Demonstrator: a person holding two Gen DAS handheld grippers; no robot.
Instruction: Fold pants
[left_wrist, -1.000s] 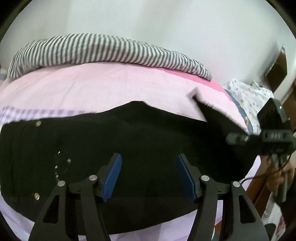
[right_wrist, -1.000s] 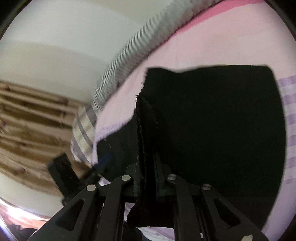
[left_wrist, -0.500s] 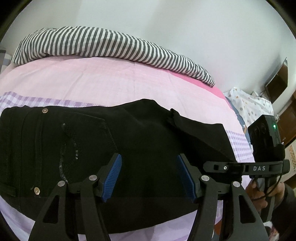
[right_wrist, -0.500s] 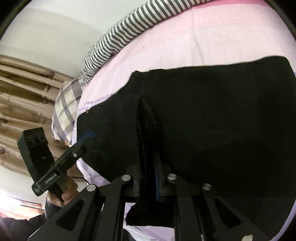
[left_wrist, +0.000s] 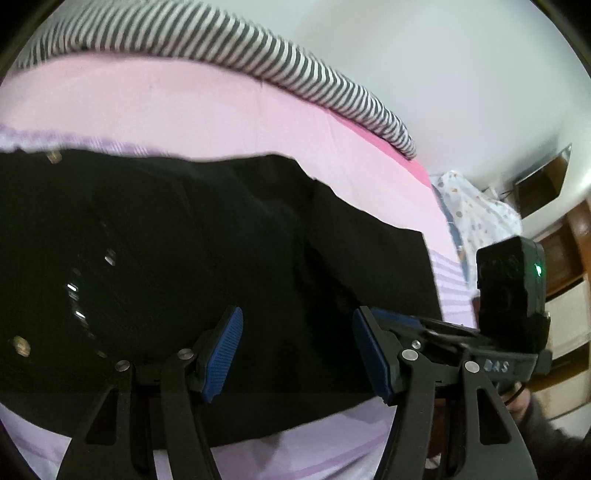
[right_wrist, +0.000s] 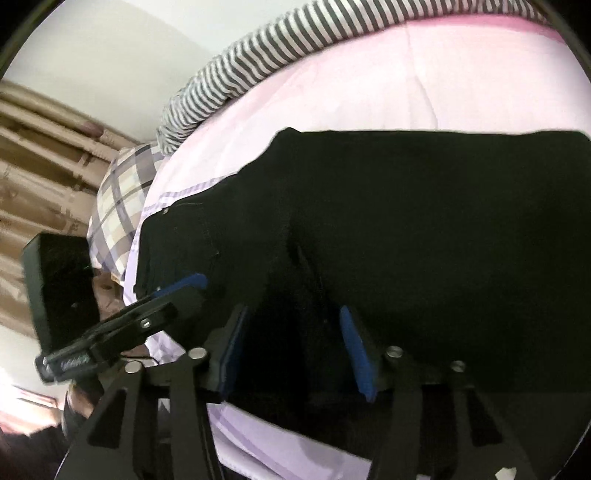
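Black pants (right_wrist: 424, 221) under opening right hand-held gripper (right_wrist: 295, 354), angled down.

A: How much of the black pants (left_wrist: 221, 258) shows from the left wrist?
B: Not all; the waist end runs off the left edge, and the studs on the pocket are smeared into streaks

A: And from the right wrist?
B: The pants (right_wrist: 424, 229) run past the right rim, and the near hem is hidden behind the right tool (right_wrist: 295, 343)

A: The person?
B: Only part of a hand (right_wrist: 105, 286), behind the left tool (right_wrist: 177, 291); the curtain (right_wrist: 40, 155) is blurred
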